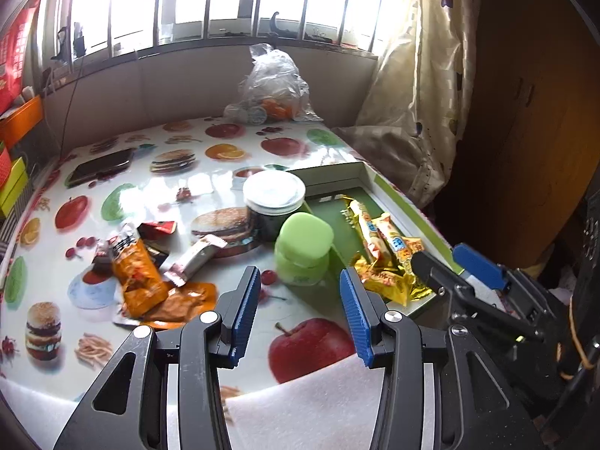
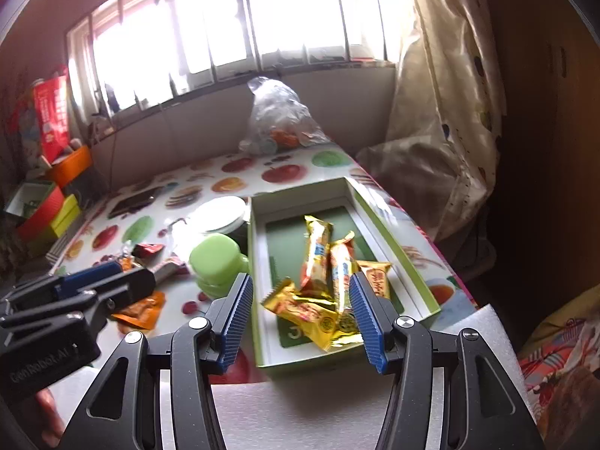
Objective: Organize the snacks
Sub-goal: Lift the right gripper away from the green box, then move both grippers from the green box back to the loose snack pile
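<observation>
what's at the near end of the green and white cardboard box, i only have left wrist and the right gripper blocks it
observer: Two crinkled gold foil packets lie there, on the floor of the green and white cardboard box.
operator: is right holding one of them
observer: No. In the right wrist view the right gripper is open and holds nothing; the packets lie in the box beyond its fingers.
operator: how many in the box in all
observer: It looks like five: those two, two long yellow bar packets behind them, and one orange packet by the right wall.
</observation>
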Motion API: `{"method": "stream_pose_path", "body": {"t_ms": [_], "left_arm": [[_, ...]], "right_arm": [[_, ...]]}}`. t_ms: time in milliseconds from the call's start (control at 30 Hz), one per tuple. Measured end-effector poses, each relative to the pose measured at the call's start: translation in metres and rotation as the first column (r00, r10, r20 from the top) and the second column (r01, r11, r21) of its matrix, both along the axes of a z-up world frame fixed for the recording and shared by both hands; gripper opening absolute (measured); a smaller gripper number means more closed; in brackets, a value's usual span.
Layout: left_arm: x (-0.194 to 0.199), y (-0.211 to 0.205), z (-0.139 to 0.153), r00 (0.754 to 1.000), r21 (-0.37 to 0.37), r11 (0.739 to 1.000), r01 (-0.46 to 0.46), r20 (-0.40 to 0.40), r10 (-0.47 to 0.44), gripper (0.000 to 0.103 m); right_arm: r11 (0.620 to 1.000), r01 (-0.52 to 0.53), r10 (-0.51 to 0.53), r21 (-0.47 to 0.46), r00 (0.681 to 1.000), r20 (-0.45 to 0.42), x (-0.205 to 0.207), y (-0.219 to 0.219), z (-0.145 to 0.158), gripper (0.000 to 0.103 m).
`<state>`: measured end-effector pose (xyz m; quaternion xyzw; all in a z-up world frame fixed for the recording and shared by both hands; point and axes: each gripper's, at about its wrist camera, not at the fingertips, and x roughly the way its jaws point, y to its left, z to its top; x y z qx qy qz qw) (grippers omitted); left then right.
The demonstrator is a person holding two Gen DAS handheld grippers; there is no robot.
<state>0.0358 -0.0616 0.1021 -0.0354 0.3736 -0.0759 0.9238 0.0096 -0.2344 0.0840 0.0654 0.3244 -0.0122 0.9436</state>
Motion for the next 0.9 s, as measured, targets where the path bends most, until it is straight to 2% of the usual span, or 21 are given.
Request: {"method": "stream_pose_path", "body": {"t_ms": [133, 233, 667, 900], "left_arm": [[-0.008, 0.010, 0.002, 0.999, 0.021, 0.999, -0.041, 0.020, 0.041, 0.046], [-0.007, 0.017, 0.001, 0.999, 0.007, 0.999, -0.053, 0.006, 0.053, 0.046], [-0.007, 0.034, 0.000, 0.992, 0.028, 0.992, -0.125, -0.008, 0.125, 0.046], [-0.005, 0.040, 0.008, 0.982, 0.092, 0.978, -0.186, 0.001, 0.186, 0.046]], "right_arm": [[0.999, -0.039, 0.039, 0.014, 0.999, 0.019, 0.001, 0.014, 0.009, 0.053], [0.998, -0.065, 0.065, 0.009, 0.998, 0.020, 0.003, 0.025, 0.012, 0.053], [0.994, -0.111, 0.111, 0.003, 0.994, -0.005, 0.017, 0.038, 0.007, 0.053], [0.986, -0.165, 0.165, 0.022, 0.986, -0.006, 0.026, 0.042, 0.009, 0.053]]}}
